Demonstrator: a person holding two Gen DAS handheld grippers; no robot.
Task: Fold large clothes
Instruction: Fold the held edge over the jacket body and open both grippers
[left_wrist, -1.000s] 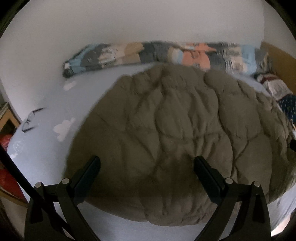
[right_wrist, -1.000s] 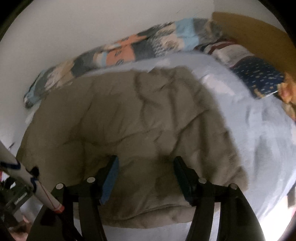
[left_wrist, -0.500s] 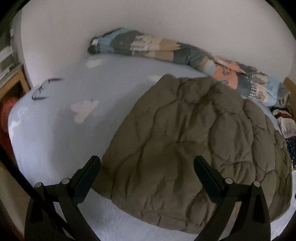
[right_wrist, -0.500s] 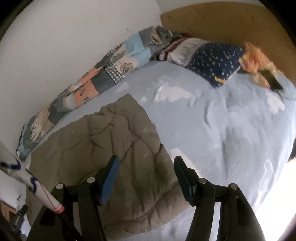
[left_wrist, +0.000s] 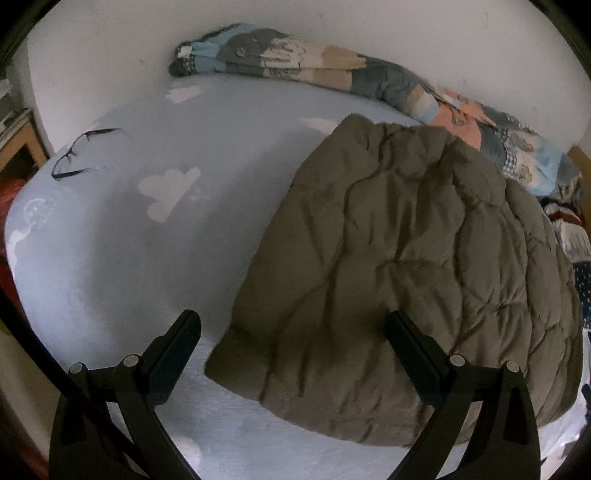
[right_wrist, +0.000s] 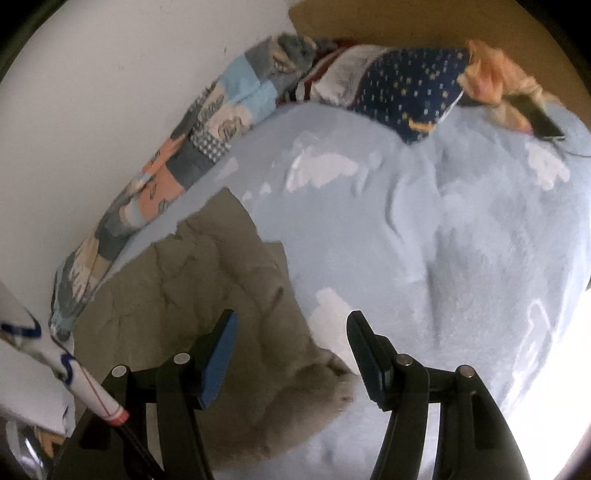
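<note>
A large olive-brown quilted garment (left_wrist: 406, 266) lies folded in a thick block on the light blue bed sheet (left_wrist: 155, 258). My left gripper (left_wrist: 291, 325) hangs open above its near left corner, with nothing between the fingers. In the right wrist view the same garment (right_wrist: 221, 288) fills the lower left. My right gripper (right_wrist: 291, 328) stands open over its right edge, its left finger above the cloth and its right finger above the bare sheet (right_wrist: 443, 240).
A rolled patchwork blanket (left_wrist: 332, 74) lies along the white wall. Eyeglasses (left_wrist: 81, 151) rest on the sheet at far left. Pillows (right_wrist: 406, 85), an orange cloth and a dark phone (right_wrist: 539, 114) sit by the wooden headboard. A white pen-like rod (right_wrist: 74, 369) crosses the lower left.
Both views have swung outwards: the left gripper shifted towards the garment's left edge, the right one towards its right edge, so more bare sheet shows. Both grippers stayed open.
</note>
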